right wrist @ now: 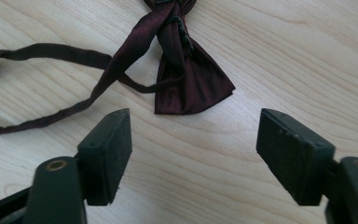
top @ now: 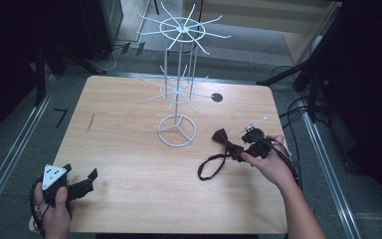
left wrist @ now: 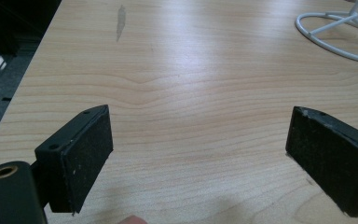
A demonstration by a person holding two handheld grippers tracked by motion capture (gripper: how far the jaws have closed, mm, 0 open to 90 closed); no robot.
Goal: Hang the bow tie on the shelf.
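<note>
Two jaws of my right gripper [right wrist: 193,156] stand wide apart just short of the bow tie [right wrist: 186,70], which lies flat on the table [top: 129,149] at its right side, near the foot of the white wire rack [top: 177,130], its strap looped off toward the near left. To take it well I judge I should close on the knot at the middle, not on a slippery wing or the loose strap. My left gripper [top: 82,184] rests at the near left corner, jaws apart too, holding nothing.

table [top: 129,149]: pale smooth wood | bow tie [right wrist: 186,79]: satiny maroon cloth | rack [top: 178,130]: white wire
</note>
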